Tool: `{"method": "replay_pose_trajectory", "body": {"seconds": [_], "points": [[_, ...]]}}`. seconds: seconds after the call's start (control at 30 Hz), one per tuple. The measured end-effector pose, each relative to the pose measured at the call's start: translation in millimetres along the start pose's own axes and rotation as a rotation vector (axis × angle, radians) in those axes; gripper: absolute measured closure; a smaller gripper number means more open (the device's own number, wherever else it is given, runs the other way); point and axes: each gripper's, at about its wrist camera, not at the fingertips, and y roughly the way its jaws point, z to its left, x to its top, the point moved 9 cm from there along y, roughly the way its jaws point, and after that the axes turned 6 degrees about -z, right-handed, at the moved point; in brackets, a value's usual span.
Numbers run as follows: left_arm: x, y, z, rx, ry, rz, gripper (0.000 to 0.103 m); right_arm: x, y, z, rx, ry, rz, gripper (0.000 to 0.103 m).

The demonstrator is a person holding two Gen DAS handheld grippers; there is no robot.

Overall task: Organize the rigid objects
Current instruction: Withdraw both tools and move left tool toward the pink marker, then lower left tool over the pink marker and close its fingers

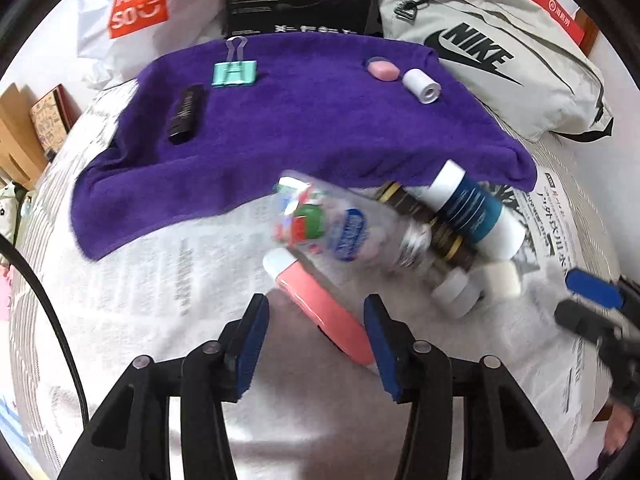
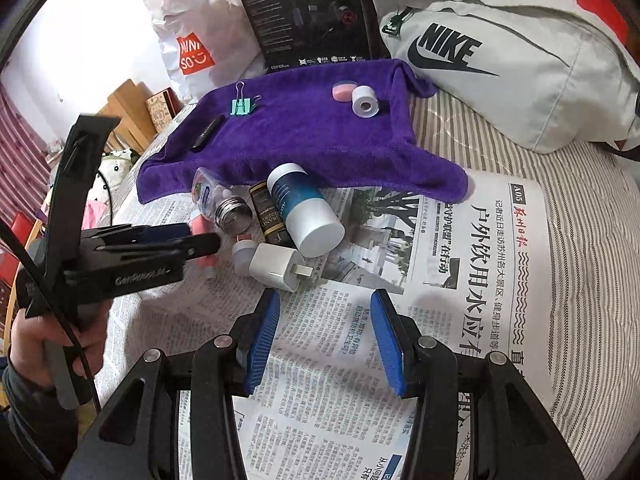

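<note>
My left gripper [image 1: 316, 312] is open over the newspaper. A pink tube [image 1: 304, 284] with a white cap lies slanted between its fingers, close to the right pad and clear of the left one. Just beyond lie a clear candy bottle [image 1: 340, 228], a dark gold-banded tube [image 1: 432, 224], a white and teal bottle [image 1: 472, 208], a white charger plug [image 2: 276, 266] and a small white cap [image 2: 244, 254]. The purple towel [image 1: 300, 120] carries a teal binder clip [image 1: 234, 74], a black stick [image 1: 186, 114], a pink eraser [image 1: 384, 69] and a white tape roll [image 1: 422, 86]. My right gripper [image 2: 324, 320] is open and empty near the plug.
Newspaper [image 2: 460, 280] covers striped bedding [image 2: 580, 220]. A grey Nike bag [image 2: 500, 60], a black box [image 2: 308, 12] and a white Miniso bag [image 2: 192, 48] stand behind the towel. A hand [image 2: 36, 340] holds the left gripper's handle at the left.
</note>
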Motion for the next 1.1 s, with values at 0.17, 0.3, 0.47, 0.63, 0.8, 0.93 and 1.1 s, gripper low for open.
{"method": "replay_pose_trajectory", "body": {"seconds": [0.17, 0.3, 0.47, 0.63, 0.8, 0.93, 1.1], "points": [[-14, -13, 27, 0.008, -0.027, 0.003, 0.054, -1, 3, 1, -0.001, -0.021, 0.003, 0.056], [-23, -21, 36, -0.04, -0.061, 0.004, 0.054, -1, 6, 5, 0.013, -0.019, 0.008, 0.056], [-33, -33, 44, -0.04, -0.079, 0.005, 0.054, -3, 10, 12, 0.023, -0.037, 0.019, 0.056], [-41, -33, 46, -0.078, -0.128, 0.026, 0.053, -5, 9, 16, 0.025, -0.058, 0.022, 0.056], [-39, -27, 36, -0.041, -0.079, 0.019, 0.05, -8, 12, 16, 0.034, -0.043, 0.032, 0.056], [-24, -16, 28, -0.036, -0.008, -0.005, 0.053, -12, 14, 17, 0.033, -0.047, 0.042, 0.056], [-11, -10, 29, -0.033, 0.074, -0.048, 0.083, -13, 12, 11, 0.026, -0.037, 0.046, 0.056]]}}
